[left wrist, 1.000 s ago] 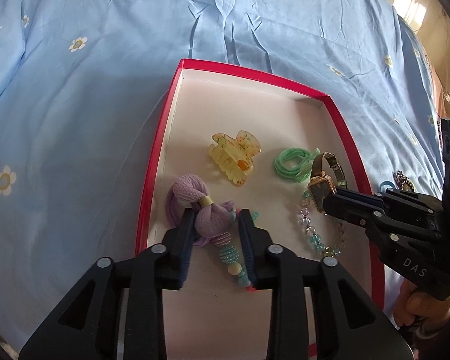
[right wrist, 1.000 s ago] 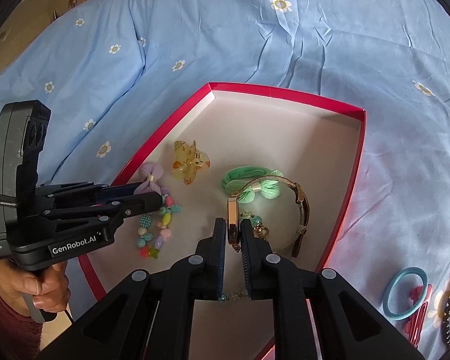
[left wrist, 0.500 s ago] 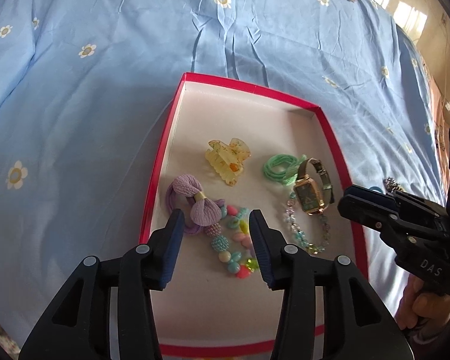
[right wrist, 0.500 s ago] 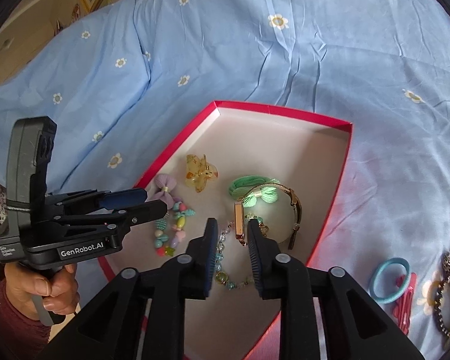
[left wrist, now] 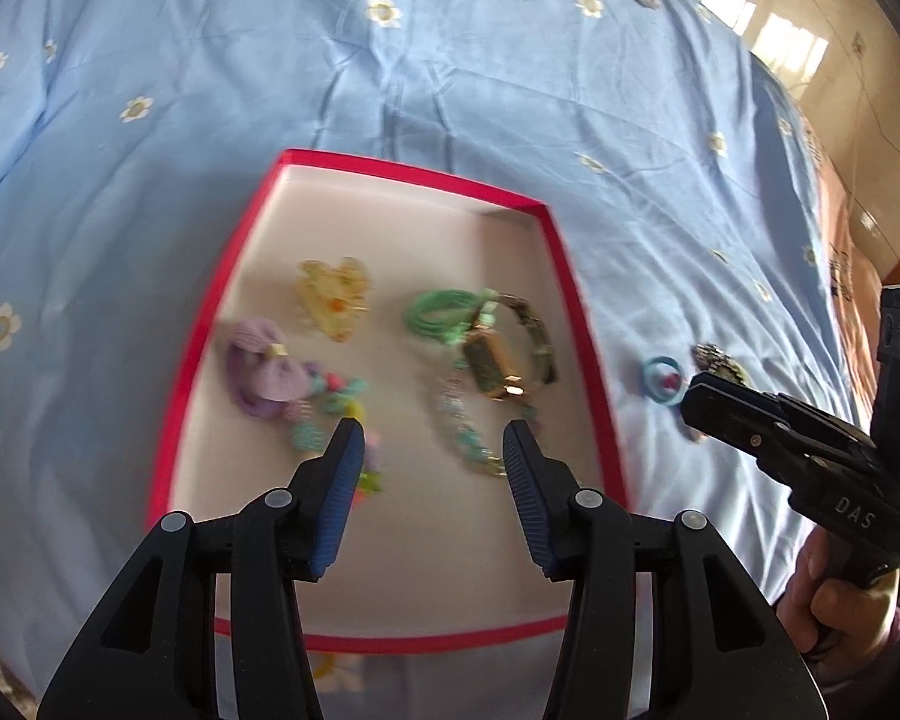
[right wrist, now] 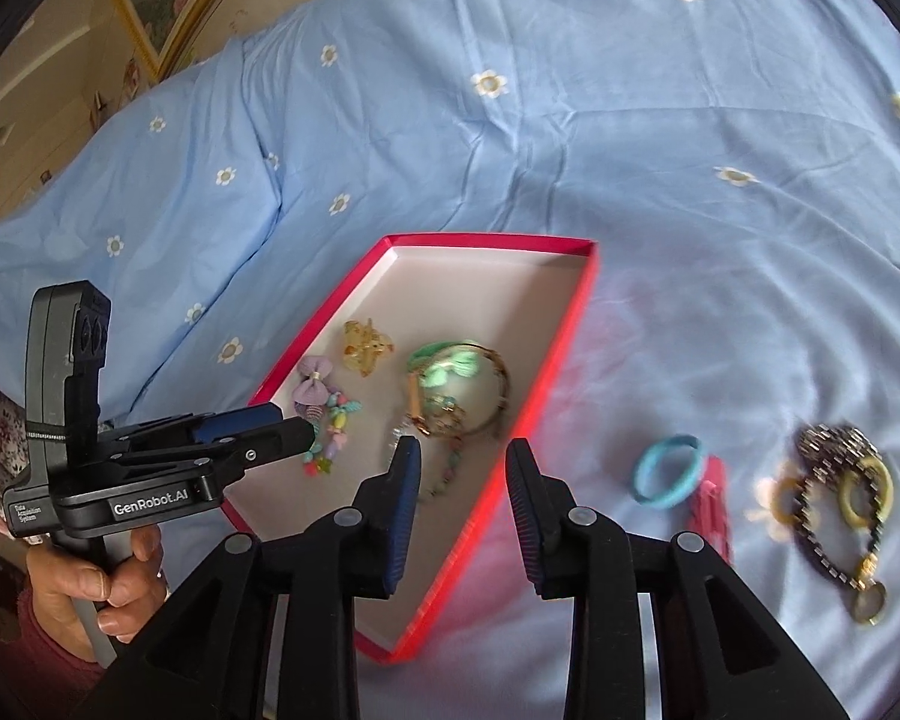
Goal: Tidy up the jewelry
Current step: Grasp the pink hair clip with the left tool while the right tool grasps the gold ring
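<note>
Lifted and backed off from the red box (left wrist: 582, 324) since a second ago: both grippers, each formerly closed on a piece inside it. Left gripper (left wrist: 433, 450): formerly clamped on the purple bow hair tie (left wrist: 270, 375), now clear of it, jaws parted to a moderate gap, opened further in the last half second, nothing between the pads. Right gripper (right wrist: 463, 468): formerly pinching the gold watch (right wrist: 450, 414), now clear of it, jaws at a narrower gap, likewise opened further, empty.

Inside the box, left wrist view, blurred:
- bow hair tie at 9 o'clock, touching the coloured bead bracelet (left wrist: 336, 414) at 7 o'clock;
- yellow claw clip (left wrist: 333, 294) at 11 o'clock;
- green hair tie (left wrist: 444, 312) at 1 o'clock, touching the watch;
- clear bead bracelet (left wrist: 462, 426) at 5 o'clock, just below the watch.

Outside the box, on the blue flowered bedsheet (right wrist: 570, 120), right wrist view, at 3 o'clock of the box:
- blue ring (right wrist: 669, 480), touching a red clip (right wrist: 711, 498);
- dark chain bracelet (right wrist: 834, 480) with yellow rings, further out at 3 o'clock.

Each gripper handle gripped by a hand (right wrist: 99, 588).
</note>
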